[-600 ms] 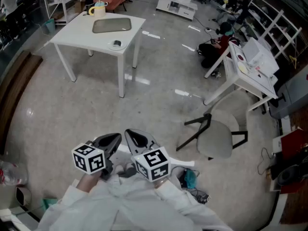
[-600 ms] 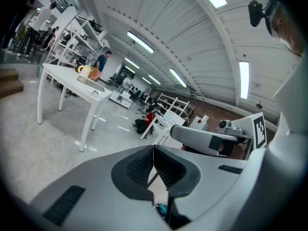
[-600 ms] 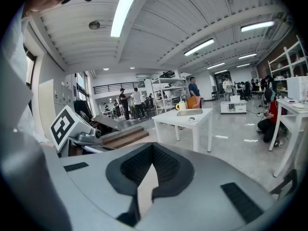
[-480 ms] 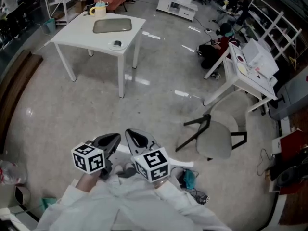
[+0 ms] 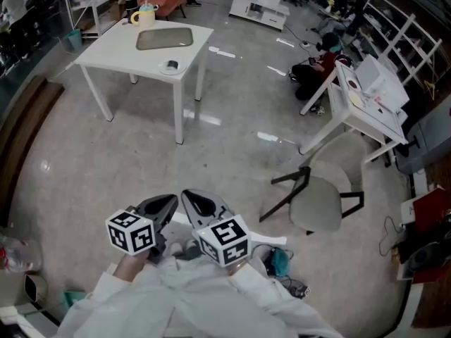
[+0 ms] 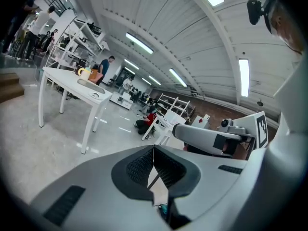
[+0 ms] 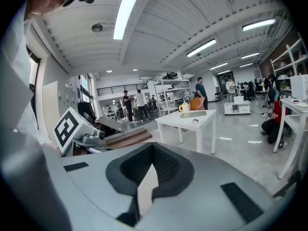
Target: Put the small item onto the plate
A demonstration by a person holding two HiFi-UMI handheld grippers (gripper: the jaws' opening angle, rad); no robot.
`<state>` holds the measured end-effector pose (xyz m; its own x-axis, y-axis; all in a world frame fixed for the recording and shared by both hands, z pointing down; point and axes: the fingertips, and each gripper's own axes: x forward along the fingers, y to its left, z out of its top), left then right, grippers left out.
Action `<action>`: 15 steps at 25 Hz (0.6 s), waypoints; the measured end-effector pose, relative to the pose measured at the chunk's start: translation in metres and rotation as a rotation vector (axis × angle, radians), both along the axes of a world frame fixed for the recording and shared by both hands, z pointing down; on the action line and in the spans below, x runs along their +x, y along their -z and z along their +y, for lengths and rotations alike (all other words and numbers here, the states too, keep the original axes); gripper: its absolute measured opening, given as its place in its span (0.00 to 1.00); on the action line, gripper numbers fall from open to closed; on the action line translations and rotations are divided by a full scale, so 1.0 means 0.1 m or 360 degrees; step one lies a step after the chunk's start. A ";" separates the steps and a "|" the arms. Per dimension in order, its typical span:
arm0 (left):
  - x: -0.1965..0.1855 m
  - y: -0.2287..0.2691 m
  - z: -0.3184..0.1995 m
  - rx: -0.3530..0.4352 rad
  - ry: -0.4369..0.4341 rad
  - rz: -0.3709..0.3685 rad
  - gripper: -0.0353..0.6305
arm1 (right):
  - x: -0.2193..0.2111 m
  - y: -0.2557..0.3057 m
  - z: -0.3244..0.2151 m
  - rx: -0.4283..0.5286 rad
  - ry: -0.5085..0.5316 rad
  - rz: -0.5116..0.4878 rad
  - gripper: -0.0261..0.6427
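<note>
**Head view.** You held both claws low and close to your body, over the floor. The left claw [image 5: 164, 205] and the right claw [image 5: 195, 201] sat side by side with their tips angled towards each other. Whether they touched could not be told from here. The desk [image 5: 116, 51] stood well apart from both claws, up and to the left. The plate [image 5: 163, 38] lay flat on the desk's far half. The small item [image 5: 170, 65] lay near the desk's front right corner, clear of the plate and not on it. A yellow mug [image 5: 143, 13] stood at the far edge, beyond the plate. A chair [image 5: 316, 204] stood on the floor to your right.

**Left gripper view.** The left claw was clenched. Its jaws met along one line at the tips, with nothing between them. The desk showed far off at the left, carrying the mug, the plate and the small item. The item was the nearest of the three to the corner. The right claw crossed the frame at the right.

**Right gripper view.** The right claw was clenched, jaws together on nothing. The desk stood ahead, right of centre, well apart from the claw. The small item lay on the near side of the plate, separate from it. The left claw showed at the left.
</note>
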<state>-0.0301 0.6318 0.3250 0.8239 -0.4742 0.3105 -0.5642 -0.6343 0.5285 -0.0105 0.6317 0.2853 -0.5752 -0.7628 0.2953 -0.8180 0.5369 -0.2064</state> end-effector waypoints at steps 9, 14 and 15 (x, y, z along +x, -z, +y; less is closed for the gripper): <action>0.15 -0.10 -0.11 -0.0024 0.0033 -0.0001 0.07 | 0.23 -0.11 -0.12 -0.0022 -0.0023 0.0003 0.06; 0.28 -0.18 -0.06 -0.0044 0.0064 -0.0016 0.07 | 0.43 -0.22 -0.15 -0.0062 -0.0027 0.0002 0.06; 0.31 -0.21 -0.02 -0.0057 0.0071 -0.0019 0.07 | 0.47 -0.26 -0.14 -0.0076 -0.0027 -0.0003 0.06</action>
<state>0.0013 0.6293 0.3455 0.7985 -0.4986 0.3375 -0.5977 -0.5891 0.5438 0.0366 0.6173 0.3113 -0.5630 -0.7574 0.3306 -0.8264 0.5126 -0.2330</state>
